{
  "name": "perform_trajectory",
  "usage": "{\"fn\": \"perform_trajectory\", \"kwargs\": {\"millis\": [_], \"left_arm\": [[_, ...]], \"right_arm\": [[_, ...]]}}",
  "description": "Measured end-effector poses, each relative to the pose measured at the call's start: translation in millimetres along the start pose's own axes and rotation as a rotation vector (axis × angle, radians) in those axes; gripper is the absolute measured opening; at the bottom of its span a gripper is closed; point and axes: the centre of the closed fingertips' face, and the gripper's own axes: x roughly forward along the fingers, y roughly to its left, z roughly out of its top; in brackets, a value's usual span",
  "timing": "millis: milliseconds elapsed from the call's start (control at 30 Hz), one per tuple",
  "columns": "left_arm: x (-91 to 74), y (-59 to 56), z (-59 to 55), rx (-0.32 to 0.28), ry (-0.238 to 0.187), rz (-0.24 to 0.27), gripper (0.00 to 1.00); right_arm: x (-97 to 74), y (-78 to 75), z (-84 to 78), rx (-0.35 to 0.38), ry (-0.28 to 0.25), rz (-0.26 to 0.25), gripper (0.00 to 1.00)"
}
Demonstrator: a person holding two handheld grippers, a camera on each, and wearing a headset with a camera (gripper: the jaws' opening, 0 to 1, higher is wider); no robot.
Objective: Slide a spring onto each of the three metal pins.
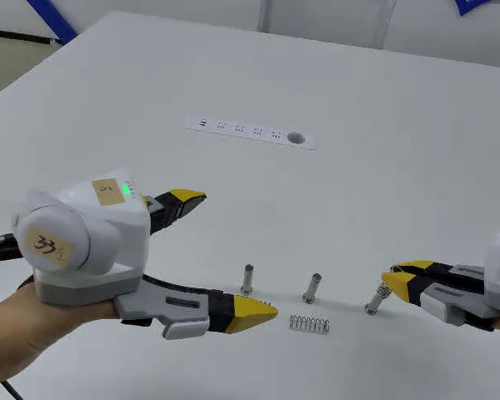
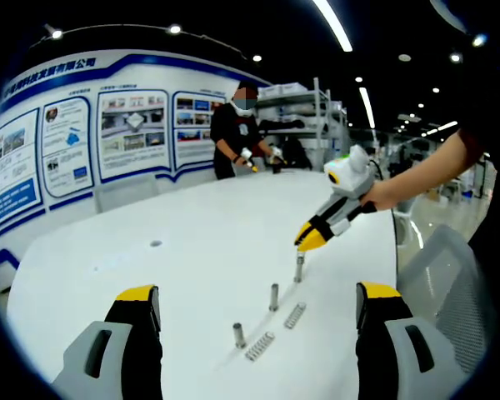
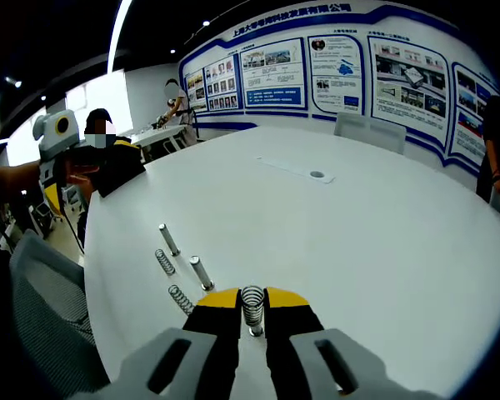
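Observation:
Three short metal pins stand in a row on the white table: left pin (image 1: 247,278), middle pin (image 1: 311,287), right pin (image 1: 375,300). My right gripper (image 1: 397,281) is shut on a spring (image 3: 252,305) that sits upright over the right pin. A loose spring (image 1: 308,323) lies in front of the middle pin. A second loose spring (image 2: 260,345) lies by the left pin (image 2: 239,335). My left gripper (image 1: 225,254) hangs open just left of the pins with nothing between its jaws. The left gripper view shows the right gripper (image 2: 311,239) over the far pin (image 2: 299,267).
A flush socket strip (image 1: 250,132) is set in the table farther back. A mesh chair (image 2: 450,283) stands at the table's edge. People stand at another table (image 2: 242,125) in the background. Bare white tabletop (image 1: 358,192) lies all around the pins.

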Motion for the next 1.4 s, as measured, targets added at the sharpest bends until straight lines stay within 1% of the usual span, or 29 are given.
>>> {"fn": "perform_trajectory", "kwargs": {"millis": [67,200,333,567,700,867,1133,1233,1400], "left_arm": [[-1.0,0.4,0.1,-0.009,-0.006,0.000,1.00],[-1.7,1.3,-4.3,-0.010,0.006,0.006,0.99],[-1.6,1.3,-5.3,-0.014,0.007,0.008,0.99],[-4.5,2.6,-7.3,-0.013,0.016,0.012,0.99],[-6.3,4.0,-9.0,-0.014,0.020,0.018,0.99],[-7.4,3.3,-9.5,-0.017,0.021,0.019,0.99],[-8.6,4.2,-10.8,-0.016,0.027,0.021,0.99],[-8.7,3.6,-11.3,-0.017,0.031,0.016,0.99],[-9.1,4.4,-12.9,-0.012,0.036,0.017,0.98]], "right_arm": [[2.0,0.2,-1.2,0.004,0.002,-0.002,0.11],[5.4,0.7,-7.3,-0.002,0.018,-0.004,0.11],[6.2,1.9,-9.3,-0.005,0.024,-0.005,0.11],[12.8,-0.3,-18.9,-0.007,0.036,-0.013,0.11],[15.7,2.8,-26.4,-0.012,0.059,-0.017,0.12],[18.3,0.0,-33.0,-0.003,0.072,-0.021,0.12],[20.0,1.0,-36.5,-0.003,0.088,-0.023,0.12],[20.6,2.3,-36.8,0.020,0.091,-0.010,0.13],[22.0,3.1,-36.5,0.012,0.098,-0.006,0.15]]}}
